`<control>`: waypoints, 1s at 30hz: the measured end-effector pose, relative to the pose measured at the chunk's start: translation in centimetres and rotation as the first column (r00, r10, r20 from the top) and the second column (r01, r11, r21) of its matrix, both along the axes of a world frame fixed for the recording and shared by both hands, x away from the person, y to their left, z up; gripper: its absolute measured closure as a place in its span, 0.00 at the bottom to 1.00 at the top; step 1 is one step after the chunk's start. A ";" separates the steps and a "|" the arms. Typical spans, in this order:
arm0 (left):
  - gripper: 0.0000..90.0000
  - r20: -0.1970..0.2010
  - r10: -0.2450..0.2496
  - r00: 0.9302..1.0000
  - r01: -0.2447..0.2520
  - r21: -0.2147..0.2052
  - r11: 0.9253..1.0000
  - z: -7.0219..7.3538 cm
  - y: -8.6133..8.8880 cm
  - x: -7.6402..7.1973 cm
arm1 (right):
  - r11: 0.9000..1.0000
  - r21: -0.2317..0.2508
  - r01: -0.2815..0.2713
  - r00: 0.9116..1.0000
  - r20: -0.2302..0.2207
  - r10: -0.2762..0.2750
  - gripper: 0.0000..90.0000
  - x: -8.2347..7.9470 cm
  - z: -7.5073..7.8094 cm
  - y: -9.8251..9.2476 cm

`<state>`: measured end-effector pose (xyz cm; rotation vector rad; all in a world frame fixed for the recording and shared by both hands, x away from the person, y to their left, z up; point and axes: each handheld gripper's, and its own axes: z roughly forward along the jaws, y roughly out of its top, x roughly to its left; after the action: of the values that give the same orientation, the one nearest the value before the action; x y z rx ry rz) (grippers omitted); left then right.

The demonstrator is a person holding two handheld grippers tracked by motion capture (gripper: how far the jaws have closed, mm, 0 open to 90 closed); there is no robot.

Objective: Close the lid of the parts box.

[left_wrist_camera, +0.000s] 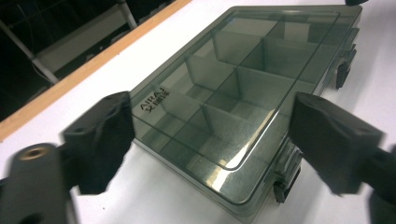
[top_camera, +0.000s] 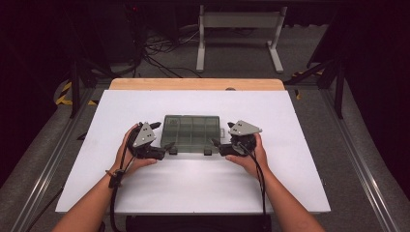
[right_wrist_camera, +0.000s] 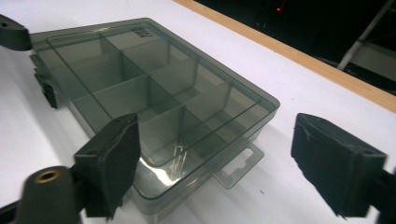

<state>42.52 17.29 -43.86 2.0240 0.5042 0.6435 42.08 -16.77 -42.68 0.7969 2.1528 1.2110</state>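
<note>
Hands of a person come in from the bottom of the high view, one hand-held gripper in each, and between them one smoky grey transparent box (top_camera: 191, 133) lies flat on the white surface (top_camera: 193, 188), a little nearer to the person than the middle. The left hand-held gripper (top_camera: 166, 147) is at the near left corner of the box, the right hand-held gripper (top_camera: 218, 145) at the near right corner. In this view the box is small, and its inside cannot be read well.

The left gripper view looks along the box from its left end. Here the jaws stand wide apart, one on each side of the near end of the box (left_wrist_camera: 243, 93), and the pads do not press on it. The lid is closed. Raised writing is moulded into the lid near this end; it appears upside down and I cannot read it with certainty. On the front edge two dark latches (left_wrist_camera: 343, 70) are visible, one near and one far.

The right gripper view looks from the other end of the box (right_wrist_camera: 154, 93). The jaws here are also wide apart and hold nothing; the left pad is over the near corner, the right pad is over bare surface. This view shows a clear hanging tab (right_wrist_camera: 238, 163) with a slot, sticking out from the near end. Through the lid I count eight compartments, in two rows of four.
</note>
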 end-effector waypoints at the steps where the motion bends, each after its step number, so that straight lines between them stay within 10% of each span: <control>1: 0.11 -0.008 -0.002 1.000 0.002 -0.011 1.000 0.0 0.0 0.0 | 1.000 0.001 0.002 1.000 0.003 -0.002 0.14 0.0 0.0 0.0; 30: 0.04 0.031 -0.041 0.999 0.042 -0.034 0.999 0.9 0.0 -0.9 | 0.999 -0.039 0.005 0.998 0.055 -0.003 0.06 -0.8 1.0 0.2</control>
<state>41.58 17.24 -42.96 1.9844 0.4517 0.6355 41.33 -16.53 -41.72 0.7421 2.1228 1.1721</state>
